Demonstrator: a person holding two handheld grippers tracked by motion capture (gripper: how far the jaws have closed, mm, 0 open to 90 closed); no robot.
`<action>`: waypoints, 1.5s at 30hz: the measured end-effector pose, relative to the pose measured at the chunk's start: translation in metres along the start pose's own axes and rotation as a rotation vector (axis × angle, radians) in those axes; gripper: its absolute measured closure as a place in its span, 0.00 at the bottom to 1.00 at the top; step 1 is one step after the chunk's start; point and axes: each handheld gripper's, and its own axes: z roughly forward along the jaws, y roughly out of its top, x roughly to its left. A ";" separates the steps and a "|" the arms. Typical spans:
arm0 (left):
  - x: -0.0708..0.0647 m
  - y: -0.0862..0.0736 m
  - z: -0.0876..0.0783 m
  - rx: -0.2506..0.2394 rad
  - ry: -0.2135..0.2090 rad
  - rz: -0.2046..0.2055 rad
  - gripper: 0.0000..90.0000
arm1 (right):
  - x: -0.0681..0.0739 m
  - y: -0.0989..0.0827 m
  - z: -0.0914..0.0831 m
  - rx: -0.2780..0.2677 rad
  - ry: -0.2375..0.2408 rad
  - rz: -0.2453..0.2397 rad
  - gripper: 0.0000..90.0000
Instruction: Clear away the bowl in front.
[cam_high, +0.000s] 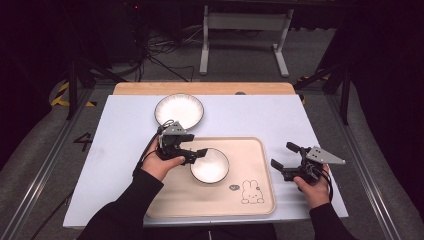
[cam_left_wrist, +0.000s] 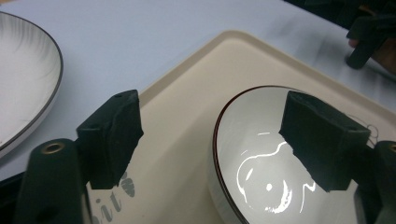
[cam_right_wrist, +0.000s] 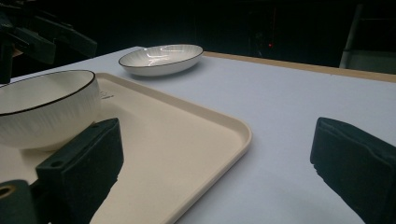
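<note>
While you hold both grippers over the table (cam_high: 125, 130), the tray (cam_high: 260, 200) serves as landmark. Bowl (cam_high: 210, 166): white, dark-rimmed, standing on the tray's left half. Plate (cam_high: 179, 110): white, dark-rimmed, on the table beyond the tray's far left corner, apart from it. Rabbit drawing (cam_high: 252, 192): printed near the tray's right front corner. Your left gripper (cam_high: 199, 154): at the bowl's left rim, jaws spread, one pad (cam_left_wrist: 322, 140) over the bowl's inside and the other outside over the tray; nothing grasped. Your right gripper (cam_high: 285, 156): just beyond the tray's right edge, above the table, jaws released wide, holding nothing.
</note>
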 end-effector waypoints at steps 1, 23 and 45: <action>-0.001 -0.002 -0.002 -0.008 -0.005 0.005 0.25 | 0.000 0.000 0.000 -0.001 -0.002 0.000 0.04; -0.004 -0.027 -0.029 -0.195 0.132 -0.017 0.10 | 0.000 0.000 0.000 -0.004 0.000 0.003 0.04; 0.005 -0.049 -0.072 -0.229 0.208 -0.010 0.07 | 0.000 0.000 0.000 -0.003 0.001 0.000 0.04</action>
